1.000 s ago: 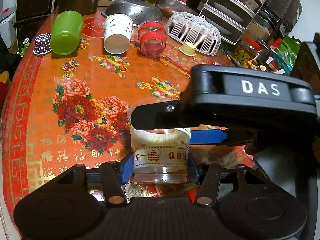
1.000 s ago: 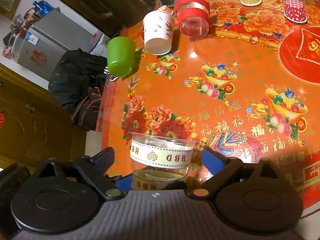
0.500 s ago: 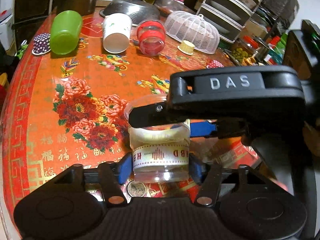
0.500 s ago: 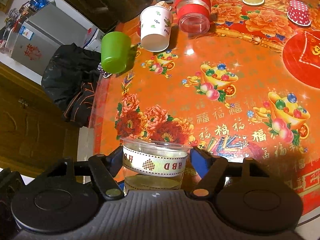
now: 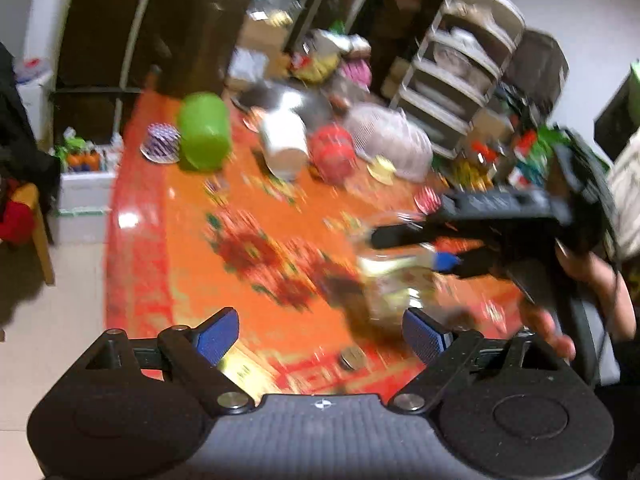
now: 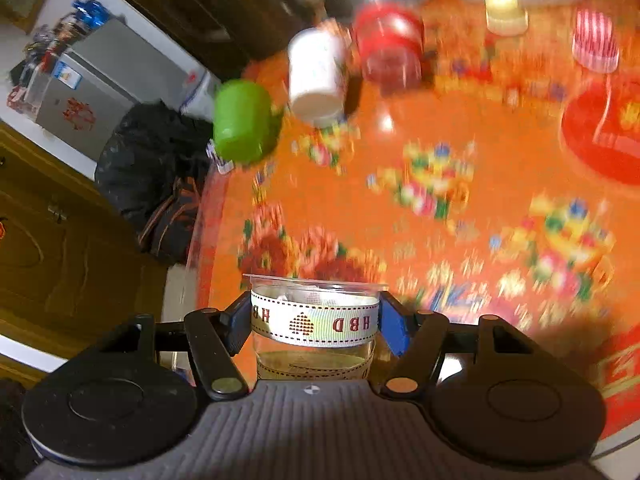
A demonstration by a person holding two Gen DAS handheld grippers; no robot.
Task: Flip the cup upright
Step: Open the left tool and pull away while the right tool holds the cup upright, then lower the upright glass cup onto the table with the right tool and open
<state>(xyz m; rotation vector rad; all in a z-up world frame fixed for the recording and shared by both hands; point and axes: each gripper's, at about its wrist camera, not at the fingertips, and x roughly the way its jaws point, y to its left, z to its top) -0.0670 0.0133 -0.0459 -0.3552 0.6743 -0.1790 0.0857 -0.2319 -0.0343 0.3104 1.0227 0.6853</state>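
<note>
A clear plastic cup [image 6: 314, 320] with a white "HBD" ribbon band stands rim up between my right gripper's [image 6: 314, 322] blue fingers [image 6: 394, 330], which are shut on it above the table edge. In the blurred left wrist view the same cup [image 5: 394, 284] shows at the right, held by the right gripper [image 5: 440, 258]. My left gripper [image 5: 320, 334] is open and empty, drawn back to the left of the cup.
On the orange flowered tablecloth [image 6: 460, 240] lie a green cup [image 6: 242, 122], a white paper cup [image 6: 318, 74] and a red-banded jar [image 6: 390, 46] on their sides. A white mesh cover [image 5: 388, 140], small cupcake cases [image 6: 594, 42] and a coin [image 5: 351, 358] are there too.
My left gripper has let go of the cup, opened wide and pulled back leftward. My right gripper has closed on the cup and holds it.
</note>
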